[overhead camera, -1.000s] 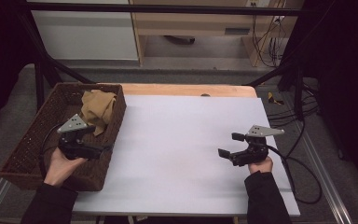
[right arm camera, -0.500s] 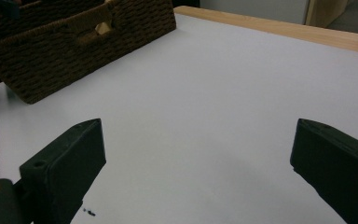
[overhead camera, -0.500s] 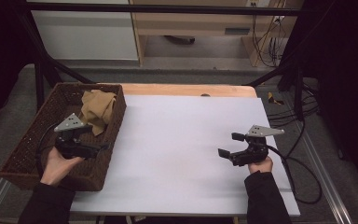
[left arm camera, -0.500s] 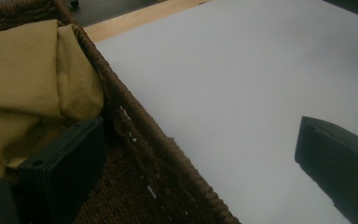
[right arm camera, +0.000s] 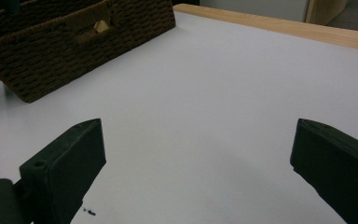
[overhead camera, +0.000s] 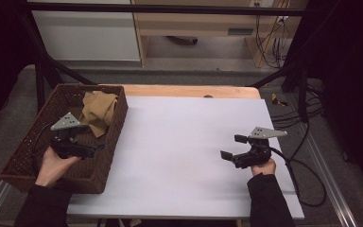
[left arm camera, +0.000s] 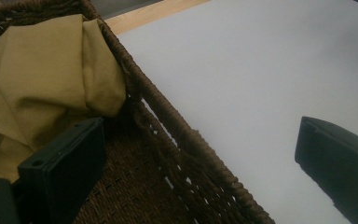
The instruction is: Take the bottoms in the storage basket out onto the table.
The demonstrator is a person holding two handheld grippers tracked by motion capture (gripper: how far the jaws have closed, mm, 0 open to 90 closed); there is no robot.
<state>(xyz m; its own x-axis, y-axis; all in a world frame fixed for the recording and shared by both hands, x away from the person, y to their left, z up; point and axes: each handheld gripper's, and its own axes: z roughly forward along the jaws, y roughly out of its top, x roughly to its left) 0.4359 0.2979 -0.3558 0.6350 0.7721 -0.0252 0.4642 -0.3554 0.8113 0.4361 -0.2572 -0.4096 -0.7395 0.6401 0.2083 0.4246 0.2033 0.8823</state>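
Our left tool (overhead camera: 97,146) has drifted back toward seven o'clock inside the basket (overhead camera: 116,124), jaws wide and holding nothing. The tan cloth (overhead camera: 97,111) lies bunched at its far corner, ungrasped. Our right tool (overhead camera: 227,147) waits wide over the white tabletop (overhead camera: 179,142).

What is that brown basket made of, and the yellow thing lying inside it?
The dark brown rectangular woven basket looks like wicker or twisted plant fibre with a matt finish: ropy strands braid along its rim and rows of weave show on its walls. The crumpled mustard-yellow cloth looks like soft matt fabric, perhaps cotton or linen, since it folds and creases loosely. The exact fibre of either is a guess.
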